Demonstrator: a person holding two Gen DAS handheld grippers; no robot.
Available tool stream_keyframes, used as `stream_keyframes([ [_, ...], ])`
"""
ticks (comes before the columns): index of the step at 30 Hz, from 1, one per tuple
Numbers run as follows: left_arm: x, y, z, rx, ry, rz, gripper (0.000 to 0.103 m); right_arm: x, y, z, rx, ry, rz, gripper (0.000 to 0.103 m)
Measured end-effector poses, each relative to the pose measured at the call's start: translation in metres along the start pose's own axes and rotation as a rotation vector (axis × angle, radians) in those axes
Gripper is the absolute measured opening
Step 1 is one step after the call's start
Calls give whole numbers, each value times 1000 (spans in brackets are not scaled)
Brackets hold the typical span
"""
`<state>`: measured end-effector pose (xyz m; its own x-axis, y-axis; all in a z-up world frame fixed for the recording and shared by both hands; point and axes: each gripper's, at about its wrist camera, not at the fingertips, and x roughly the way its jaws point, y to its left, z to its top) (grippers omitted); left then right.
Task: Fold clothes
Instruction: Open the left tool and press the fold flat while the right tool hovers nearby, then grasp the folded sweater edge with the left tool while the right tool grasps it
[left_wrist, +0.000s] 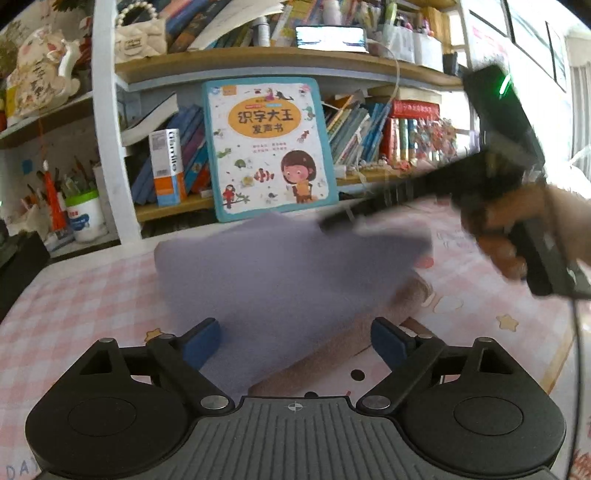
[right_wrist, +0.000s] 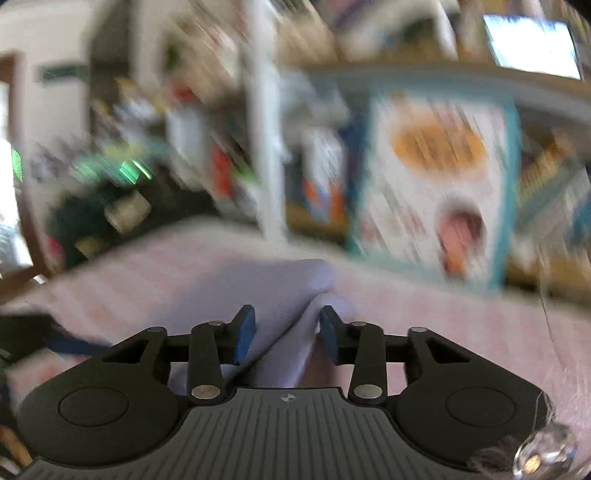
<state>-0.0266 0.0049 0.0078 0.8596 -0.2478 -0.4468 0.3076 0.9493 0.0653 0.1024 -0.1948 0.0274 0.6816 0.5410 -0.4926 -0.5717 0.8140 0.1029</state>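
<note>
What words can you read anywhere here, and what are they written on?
"识字大王" and below it "发声书": on the big picture book leaning against the shelf.
"Clairefo…", only partly readable: on the white and orange box left of it.
"DAY": on the pink checked table cover, bottom left corner.
Book spines, the white pot's label and the red box: too small.
The right wrist view: too blurred to read.

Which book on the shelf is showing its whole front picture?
The big teal-edged picture book, standing face-out with a cartoon girl on its cover. The other books around it show only spines or edges.
</note>
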Motion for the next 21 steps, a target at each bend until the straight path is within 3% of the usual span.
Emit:
stream_keyframes([
  [2, -8, 4, 3, -27, -12, 5, 91, 6, -22, -10, 117, 61, -47, 46],
  [3, -14, 8, 5, -33, -33, 18, 92, 3, -31, -14, 170, 60, -36, 53],
  [5, -26, 17, 10, -41, -69, 42, 93, -7, -44, -23, 253, 48, 14, 64],
  [8, -37, 31, 17, -51, -89, 76, 95, -23, -54, -32, 327, 63, 70, 68],
  [11, -36, 46, 22, -109, -47, 80, 96, -34, -56, -41, 401, 107, 136, 75],
  [17, -10, 76, 11, -310, 34, -4, 96, -35, -61, -59, 601, 162, 211, 78],
  [21, 13, 95, 5, -459, 76, -64, 96, -33, -61, -52, 633, 147, 214, 78],
])
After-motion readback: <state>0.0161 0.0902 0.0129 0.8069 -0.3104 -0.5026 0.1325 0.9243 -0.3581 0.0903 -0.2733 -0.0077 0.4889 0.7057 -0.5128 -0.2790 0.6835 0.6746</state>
